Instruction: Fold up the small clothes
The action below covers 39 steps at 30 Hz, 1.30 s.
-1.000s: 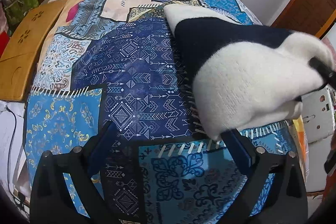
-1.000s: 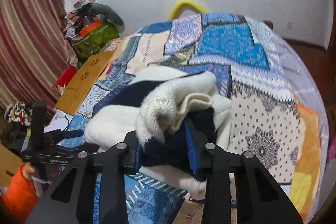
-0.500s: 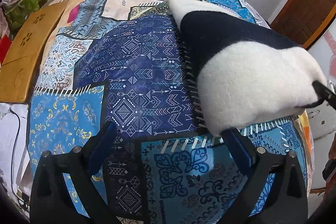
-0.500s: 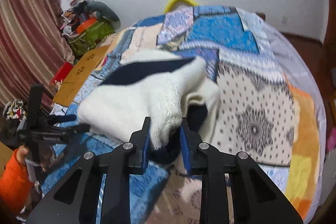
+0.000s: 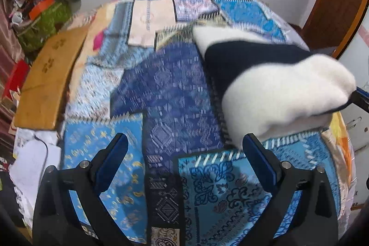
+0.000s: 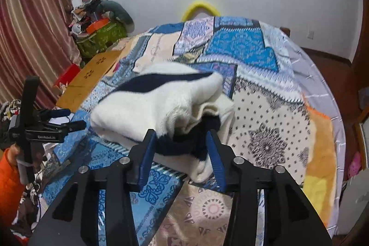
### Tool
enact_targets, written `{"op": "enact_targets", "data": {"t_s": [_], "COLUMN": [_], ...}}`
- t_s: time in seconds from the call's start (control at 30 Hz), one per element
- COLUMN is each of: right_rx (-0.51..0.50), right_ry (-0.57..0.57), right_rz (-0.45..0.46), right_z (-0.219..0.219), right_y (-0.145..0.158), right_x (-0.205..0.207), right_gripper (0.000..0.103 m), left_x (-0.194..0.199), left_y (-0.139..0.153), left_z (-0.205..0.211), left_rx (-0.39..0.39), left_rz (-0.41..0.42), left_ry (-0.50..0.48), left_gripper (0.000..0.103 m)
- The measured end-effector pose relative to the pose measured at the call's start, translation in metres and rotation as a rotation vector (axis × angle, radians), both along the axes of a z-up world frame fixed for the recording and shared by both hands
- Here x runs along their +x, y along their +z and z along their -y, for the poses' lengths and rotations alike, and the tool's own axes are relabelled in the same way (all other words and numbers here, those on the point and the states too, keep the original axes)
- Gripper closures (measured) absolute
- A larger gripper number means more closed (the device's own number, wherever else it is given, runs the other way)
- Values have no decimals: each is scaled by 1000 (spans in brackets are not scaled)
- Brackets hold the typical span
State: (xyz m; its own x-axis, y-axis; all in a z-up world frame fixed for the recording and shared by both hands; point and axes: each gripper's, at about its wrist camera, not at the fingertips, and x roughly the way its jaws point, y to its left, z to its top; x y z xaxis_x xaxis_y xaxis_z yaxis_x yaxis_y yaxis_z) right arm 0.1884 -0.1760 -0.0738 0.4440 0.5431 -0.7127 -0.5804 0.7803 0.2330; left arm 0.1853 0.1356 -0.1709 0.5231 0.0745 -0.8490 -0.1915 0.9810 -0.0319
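Observation:
A folded white and navy knit sweater (image 5: pixel 272 84) lies on the patchwork bedspread (image 5: pixel 161 93), at the right in the left wrist view. My left gripper (image 5: pixel 184 149) is open and empty, just left of the sweater's near edge. In the right wrist view the sweater (image 6: pixel 161 105) lies straight ahead. My right gripper (image 6: pixel 182 149) is open, its blue pads (image 6: pixel 147 153) either side of the sweater's near folded edge without pinching it. The left gripper (image 6: pixel 57 119) shows at the far left of that view.
A wooden board (image 5: pixel 48 82) lies along the bed's left side, with a green bag and clutter (image 5: pixel 48 13) behind it. A yellow curved object (image 6: pixel 200 8) stands at the bed's far end by the white wall. A brown door (image 5: pixel 336 4) is at right.
My right gripper has opened and let go of the sweater, which now lies folded on the bed. My left gripper has tilted up and drawn back a little, staying open.

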Motion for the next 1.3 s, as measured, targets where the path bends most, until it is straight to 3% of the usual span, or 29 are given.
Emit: {"op": "enact_targets", "data": {"t_s": [0.2, 0.43, 0.67, 0.9, 1.3], "right_rx": [27, 83, 74, 106, 189], "right_ry": [-58, -93, -103, -106, -97], "right_rz": [42, -16, -170, -332, -510], "right_z": [10, 6, -7, -2, 6], "right_y": [16, 19, -11, -48, -90], "right_x": [14, 46, 73, 86, 91], "right_gripper": [25, 20, 19, 15, 6], "left_x": [12, 41, 72, 93, 112], "left_y": [33, 40, 27, -9, -48], "left_z": [7, 20, 25, 12, 1], "left_rx": [48, 86, 50, -147, -460], "left_rz": [93, 109, 74, -35, -145], "left_ry": [-31, -77, -74, -45, -21], "left_gripper": [2, 2, 2, 2, 2]}}
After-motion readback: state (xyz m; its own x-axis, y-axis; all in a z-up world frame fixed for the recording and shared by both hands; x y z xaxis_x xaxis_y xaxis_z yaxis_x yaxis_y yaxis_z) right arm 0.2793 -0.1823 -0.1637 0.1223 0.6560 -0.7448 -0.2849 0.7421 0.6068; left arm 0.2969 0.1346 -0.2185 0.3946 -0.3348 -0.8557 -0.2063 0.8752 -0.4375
